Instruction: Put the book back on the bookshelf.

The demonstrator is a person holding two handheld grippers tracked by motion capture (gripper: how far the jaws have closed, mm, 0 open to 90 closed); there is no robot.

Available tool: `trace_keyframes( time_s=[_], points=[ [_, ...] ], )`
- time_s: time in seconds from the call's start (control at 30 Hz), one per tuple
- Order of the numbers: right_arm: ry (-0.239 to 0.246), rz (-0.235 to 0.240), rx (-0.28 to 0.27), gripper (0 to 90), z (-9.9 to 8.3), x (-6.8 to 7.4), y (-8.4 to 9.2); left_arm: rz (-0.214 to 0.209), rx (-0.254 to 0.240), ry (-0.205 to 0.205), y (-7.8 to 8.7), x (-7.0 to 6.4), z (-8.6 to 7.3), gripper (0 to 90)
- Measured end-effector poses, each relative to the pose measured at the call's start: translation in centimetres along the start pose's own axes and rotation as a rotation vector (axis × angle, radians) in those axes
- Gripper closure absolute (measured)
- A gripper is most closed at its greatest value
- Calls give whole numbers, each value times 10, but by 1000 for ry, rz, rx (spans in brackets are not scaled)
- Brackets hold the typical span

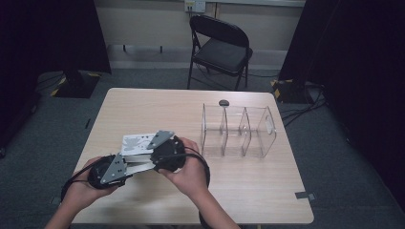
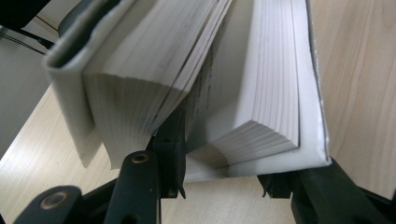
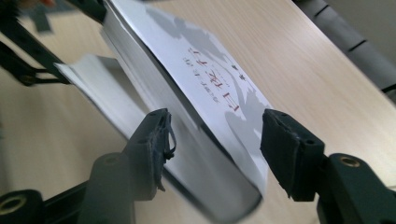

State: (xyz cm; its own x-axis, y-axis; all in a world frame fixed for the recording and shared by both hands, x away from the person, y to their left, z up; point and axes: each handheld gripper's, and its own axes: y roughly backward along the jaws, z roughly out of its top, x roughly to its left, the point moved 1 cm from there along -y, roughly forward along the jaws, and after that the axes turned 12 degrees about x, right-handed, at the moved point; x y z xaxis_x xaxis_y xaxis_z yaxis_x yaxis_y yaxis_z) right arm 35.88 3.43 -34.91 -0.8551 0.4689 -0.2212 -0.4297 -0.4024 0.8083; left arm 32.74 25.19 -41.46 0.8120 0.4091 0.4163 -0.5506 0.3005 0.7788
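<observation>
A thick white-covered book (image 1: 136,143) is held above the near left part of the wooden table (image 1: 248,191). In the left gripper view its pages (image 2: 140,79) fan apart. My left gripper (image 2: 224,172) has one jaw pushed in between the pages and the other under the outer cover, shut on the lower block of pages. In the right gripper view the front cover (image 3: 210,79) bears red lettering. My right gripper (image 3: 215,140) straddles the book's edge, open, with a gap between one pad (image 3: 285,144) and the cover. In the high view both hands meet at the book.
A clear acrylic organiser (image 1: 239,131) with three compartments stands on the right half of the table. A small dark object (image 1: 223,102) lies just behind it. A black folding chair (image 1: 219,45) stands beyond the table's far edge.
</observation>
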Motion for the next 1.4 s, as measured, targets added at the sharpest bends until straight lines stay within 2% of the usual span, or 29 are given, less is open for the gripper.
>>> trace_keyframes(
  time_s=[0.03, 0.07, 0.13, 0.23, 0.37, 0.43, 0.5, 0.53, 0.57, 0.6, 0.63, 0.77, 1.0, 1.03, 1.13, 1.27, 1.4],
  points=[
    [-15, 20, -11, 403, -3, -4, 4, -5, -1, 8, 0, 1, 1, 580],
    [-38, -6, -6, 374, -17, -12, 12, -10, 7, 13, 2, 2, 3, 582],
    [-32, -37, 1, 359, -32, -16, 13, -17, 11, 15, 3, 3, 5, 583],
    [-41, -46, 9, 347, -55, -18, 9, -29, 33, 11, 4, 5, 7, 583],
    [-100, -8, 56, 311, -86, -20, -8, -42, 55, 17, 6, 8, 13, 586],
    [-122, 30, 92, 312, -101, -17, -22, -41, 62, 14, 7, 9, 15, 589],
    [-124, 43, 93, 314, -107, -16, -27, -41, 73, 7, 8, 10, 16, 594],
    [-136, 57, 99, 313, -114, -14, -34, -40, 78, 5, 10, 10, 16, 603],
    [-157, 70, 98, 304, -122, -12, -42, -54, 70, 22, 14, 13, 16, 611],
    [-157, 70, 98, 304, -122, -12, -42, -54, 70, 22, 14, 13, 16, 619],
    [-181, 77, 115, 296, -133, -11, -51, -57, 64, 22, 19, 16, 15, 633],
    [-198, 86, 127, 284, -142, -9, -61, -57, 71, 27, 27, 21, 16, 663],
    [-203, 100, 147, 270, -151, -4, -71, -62, 74, 50, 31, 30, 15, 693],
    [-209, 98, 170, 256, -154, -4, -73, -64, 74, 50, 31, 32, 16, 696],
    [-235, 108, 151, 248, -158, -5, -74, -66, 77, 53, 31, 34, 17, 701],
    [-235, 108, 141, 239, -159, -5, -74, -71, 93, 61, 31, 36, 19, 705],
    [-245, 104, 121, 196, -161, -5, -76, -69, 101, 51, 31, 34, 22, 711]
  ],
)
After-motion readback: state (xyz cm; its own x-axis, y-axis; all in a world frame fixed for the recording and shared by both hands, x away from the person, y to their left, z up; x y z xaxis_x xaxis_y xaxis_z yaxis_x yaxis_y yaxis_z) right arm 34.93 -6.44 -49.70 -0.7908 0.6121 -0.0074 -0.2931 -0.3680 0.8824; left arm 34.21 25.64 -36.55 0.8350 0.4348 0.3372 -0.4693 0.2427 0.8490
